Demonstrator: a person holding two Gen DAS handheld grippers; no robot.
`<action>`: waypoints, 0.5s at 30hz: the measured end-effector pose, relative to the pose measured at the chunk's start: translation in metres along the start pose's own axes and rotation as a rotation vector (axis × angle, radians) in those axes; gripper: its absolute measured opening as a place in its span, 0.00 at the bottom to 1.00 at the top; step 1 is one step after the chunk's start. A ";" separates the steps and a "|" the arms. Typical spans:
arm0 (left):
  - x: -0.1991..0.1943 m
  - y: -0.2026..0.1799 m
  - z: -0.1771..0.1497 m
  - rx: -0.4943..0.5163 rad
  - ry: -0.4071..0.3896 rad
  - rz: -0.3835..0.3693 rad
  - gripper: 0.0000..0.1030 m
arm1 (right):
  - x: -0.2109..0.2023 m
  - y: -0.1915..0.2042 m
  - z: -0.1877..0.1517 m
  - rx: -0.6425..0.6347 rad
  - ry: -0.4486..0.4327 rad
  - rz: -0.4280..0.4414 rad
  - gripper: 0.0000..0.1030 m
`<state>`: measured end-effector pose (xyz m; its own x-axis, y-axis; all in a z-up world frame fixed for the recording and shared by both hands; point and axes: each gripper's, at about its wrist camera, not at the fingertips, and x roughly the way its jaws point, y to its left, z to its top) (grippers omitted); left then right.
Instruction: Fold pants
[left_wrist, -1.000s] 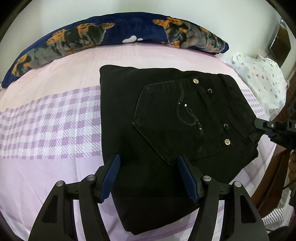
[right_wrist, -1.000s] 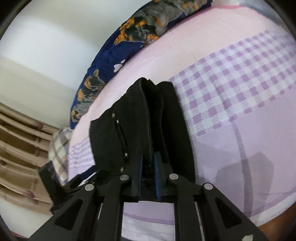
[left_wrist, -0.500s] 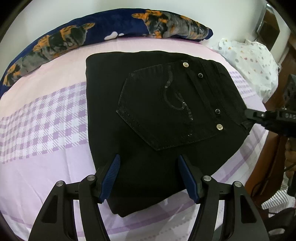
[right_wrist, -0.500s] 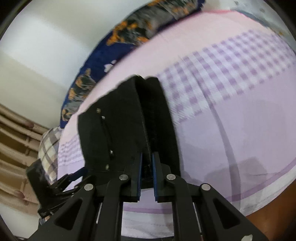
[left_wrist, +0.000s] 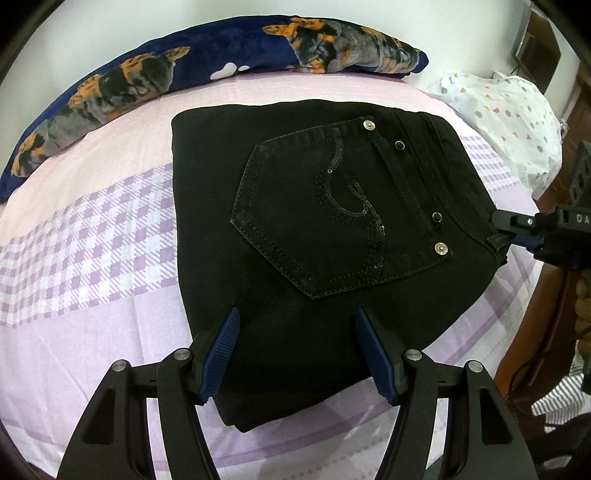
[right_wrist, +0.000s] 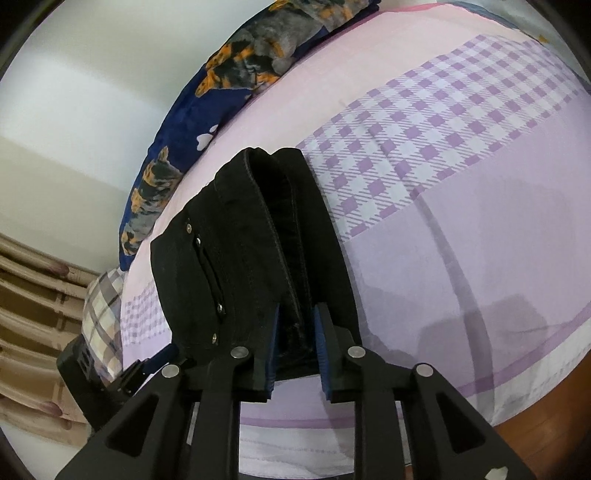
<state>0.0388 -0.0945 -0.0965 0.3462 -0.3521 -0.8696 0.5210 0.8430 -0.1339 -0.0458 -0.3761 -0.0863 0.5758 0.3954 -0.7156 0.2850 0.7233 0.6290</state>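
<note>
Pants lie folded into a thick black bundle on the bed, back pocket facing up with its sequin swirl and metal rivets showing. Just ahead of the left gripper is the bundle's near edge — its blue-padded fingers stand wide apart above the fabric, gripping nothing, the pocket farther forward between them.

The right gripper is at the bundle's waistband end, off to the left gripper's right. Its jaws are parted somewhat, with the waistband edge lying between the pads; whether the pads press the cloth cannot be told. From this gripper the stacked layers run straight forward, the open waistband rising as two dark ridges, with a row of rivets to the left of the fingers.

Beyond the pants, at the far edge of the bed, lies a navy pillow with orange and grey dog prints. A white dotted cloth sits ahead and to the right of the left gripper, near the bed's corner.
</note>
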 end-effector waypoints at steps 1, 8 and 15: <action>0.000 0.000 0.000 0.000 -0.001 0.002 0.64 | -0.002 0.000 0.001 0.002 0.001 0.004 0.31; 0.000 0.000 0.000 -0.001 -0.001 0.003 0.64 | -0.023 0.028 0.015 -0.124 -0.114 -0.076 0.40; 0.000 -0.001 0.000 -0.001 -0.001 0.005 0.64 | -0.003 0.070 0.042 -0.269 -0.141 -0.089 0.31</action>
<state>0.0385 -0.0949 -0.0961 0.3499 -0.3481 -0.8697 0.5185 0.8452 -0.1297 0.0049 -0.3503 -0.0275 0.6634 0.2554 -0.7033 0.1370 0.8826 0.4497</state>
